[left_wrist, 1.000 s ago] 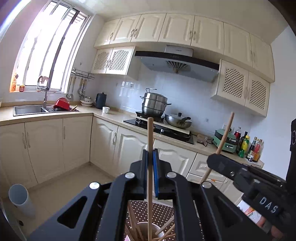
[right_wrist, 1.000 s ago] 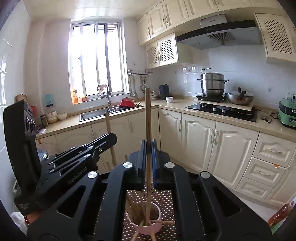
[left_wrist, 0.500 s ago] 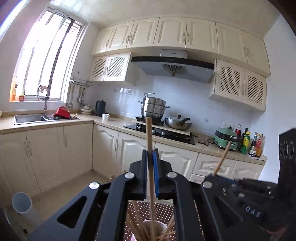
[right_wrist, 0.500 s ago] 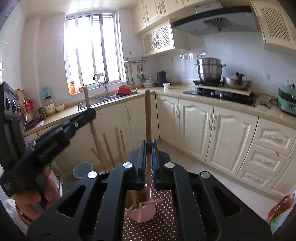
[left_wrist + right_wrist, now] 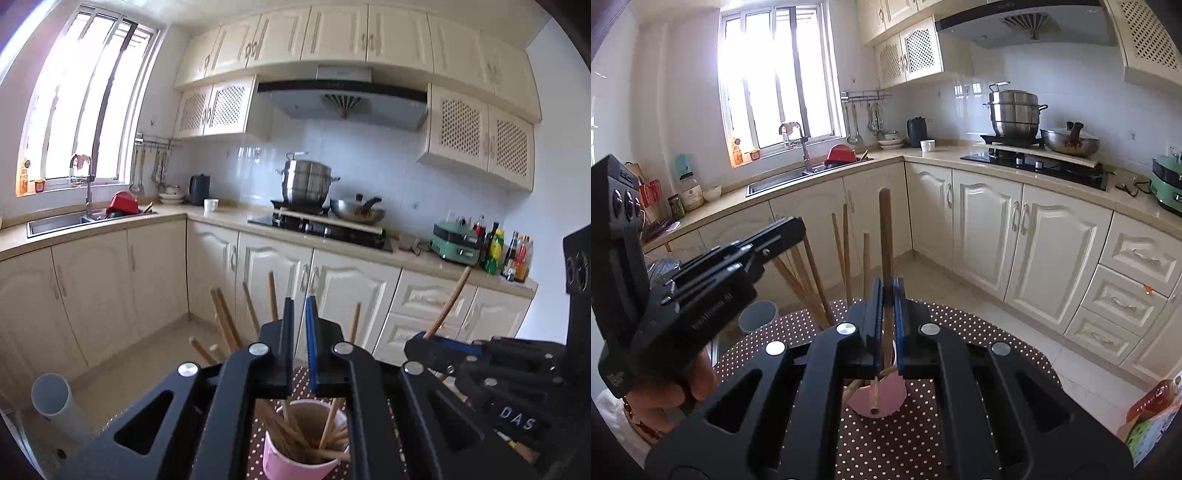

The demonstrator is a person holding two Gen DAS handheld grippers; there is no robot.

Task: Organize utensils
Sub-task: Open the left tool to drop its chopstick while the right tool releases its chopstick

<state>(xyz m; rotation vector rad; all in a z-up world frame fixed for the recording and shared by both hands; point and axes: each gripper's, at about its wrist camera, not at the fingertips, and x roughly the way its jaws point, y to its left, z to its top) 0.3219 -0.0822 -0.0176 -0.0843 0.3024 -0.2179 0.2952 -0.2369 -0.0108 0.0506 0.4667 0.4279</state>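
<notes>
Over pink cup (image 5: pixel 301 441) on dotted counter (image 5: pixel 923 435) — left tool (image 5: pixel 298 339) parted, empty; right tool (image 5: pixel 886 314) clamped on upright chopstick (image 5: pixel 885 236), tip near cup mouth among other chopsticks (image 5: pixel 295 430) — dropping-in step, next likely lower, then release.

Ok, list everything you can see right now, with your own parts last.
Pink cup: one, pink, on the cloth below both grippers.
Light wooden chopsticks: several, tan, standing loose in the cup.
Dark wooden chopstick: one, brown, upright above the cup.
Polka-dot tablecloth: one, brown with white dots, under the cup.
Stacked steel pot: one, silver, on the hob.
Steel wok: one, silver, beside the pot.
Black kettle: one, counter corner.
Left gripper: black, jaws open, empty.
Right gripper: black, jaws shut on the dark chopstick.
</notes>
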